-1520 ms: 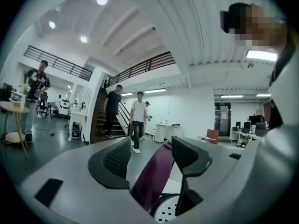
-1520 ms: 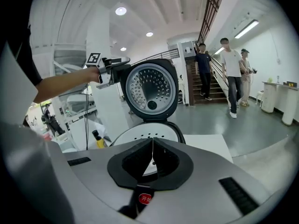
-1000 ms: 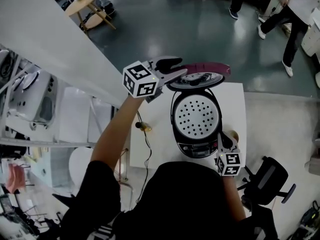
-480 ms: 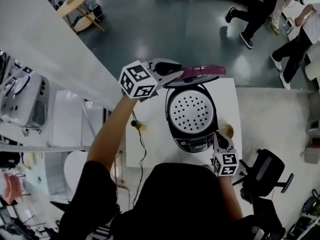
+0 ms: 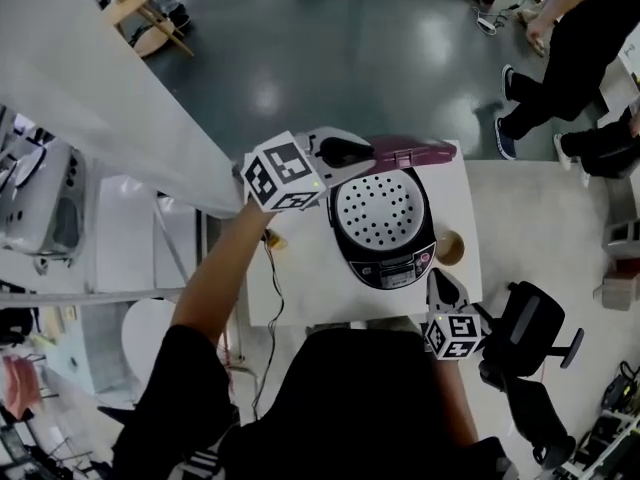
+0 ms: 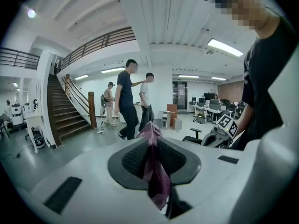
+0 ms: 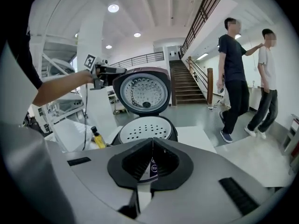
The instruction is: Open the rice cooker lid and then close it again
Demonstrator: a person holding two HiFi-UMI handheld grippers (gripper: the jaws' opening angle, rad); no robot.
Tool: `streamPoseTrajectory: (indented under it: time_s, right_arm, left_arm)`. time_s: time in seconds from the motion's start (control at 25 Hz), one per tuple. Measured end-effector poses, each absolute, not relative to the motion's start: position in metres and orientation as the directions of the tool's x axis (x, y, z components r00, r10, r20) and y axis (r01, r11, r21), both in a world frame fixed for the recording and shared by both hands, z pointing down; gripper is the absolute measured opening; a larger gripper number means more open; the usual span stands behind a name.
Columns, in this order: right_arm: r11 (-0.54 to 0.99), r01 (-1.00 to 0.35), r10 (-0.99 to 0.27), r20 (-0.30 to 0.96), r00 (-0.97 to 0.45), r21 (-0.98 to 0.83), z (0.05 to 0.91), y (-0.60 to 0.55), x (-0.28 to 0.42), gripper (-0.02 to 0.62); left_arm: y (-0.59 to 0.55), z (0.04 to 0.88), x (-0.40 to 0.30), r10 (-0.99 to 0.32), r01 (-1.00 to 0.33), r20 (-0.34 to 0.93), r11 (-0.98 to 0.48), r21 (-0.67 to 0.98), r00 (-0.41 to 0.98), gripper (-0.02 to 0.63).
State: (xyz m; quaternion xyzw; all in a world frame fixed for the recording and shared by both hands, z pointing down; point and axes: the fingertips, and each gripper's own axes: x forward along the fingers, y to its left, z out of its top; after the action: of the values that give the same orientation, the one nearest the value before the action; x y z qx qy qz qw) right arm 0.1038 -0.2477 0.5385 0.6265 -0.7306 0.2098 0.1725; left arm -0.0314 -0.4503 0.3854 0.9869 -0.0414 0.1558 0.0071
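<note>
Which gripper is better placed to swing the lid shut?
Left. The left gripper has just been closing its jaws on the edge of the raised lid; the right gripper is shut, empty, by the front of the rice cooker.

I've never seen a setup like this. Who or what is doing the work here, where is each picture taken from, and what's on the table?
There is no robot here: a person holds a hand tool with two fingers in each hand. The head view comes from a camera on the person's head, looking steeply down. The other two views come from a camera riding on each tool. On the white table stands a rice cooker with its lid raised, and a small yellow bottle stands beside it. The left gripper has just been closing its fingers, and they pinch the purple lid's edge. The right gripper is shut and empty, hovering near the cooker's front.
</note>
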Motion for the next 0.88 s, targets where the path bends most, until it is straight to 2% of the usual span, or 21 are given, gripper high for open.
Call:
streamPoseTrajectory:
  time_s: [0.32,0.48,0.68,0.88]
  right_arm:
    - [0.2,-0.969,-0.855,0.457,-0.244,-0.142,0.533,-0.248,0.101,0.0]
    - [0.233,-0.958,-0.849,0.446,-0.283,-0.164,0.526,-0.238,0.104,0.0]
    - [0.274,-0.951,-0.849,0.428,-0.31,-0.145,0.512,-0.229,0.119,0.0]
    - [0.32,-0.943,-0.834,0.444,-0.328,-0.096,0.51,-0.21,0.133,0.0]
  left_arm:
    - [-0.413,0.407,-0.025,-0.111,-0.098,0.347,-0.994,-0.057,0.931,0.046]
    - [-0.396,0.42,-0.022,-0.127,-0.117,0.418,-0.992,-0.049,0.899,0.046]
    - [-0.365,0.445,-0.014,-0.096,-0.04,0.563,-0.993,-0.11,0.821,0.046]
    - [-0.354,0.459,-0.016,-0.144,-0.124,0.56,-0.99,-0.074,0.816,0.046]
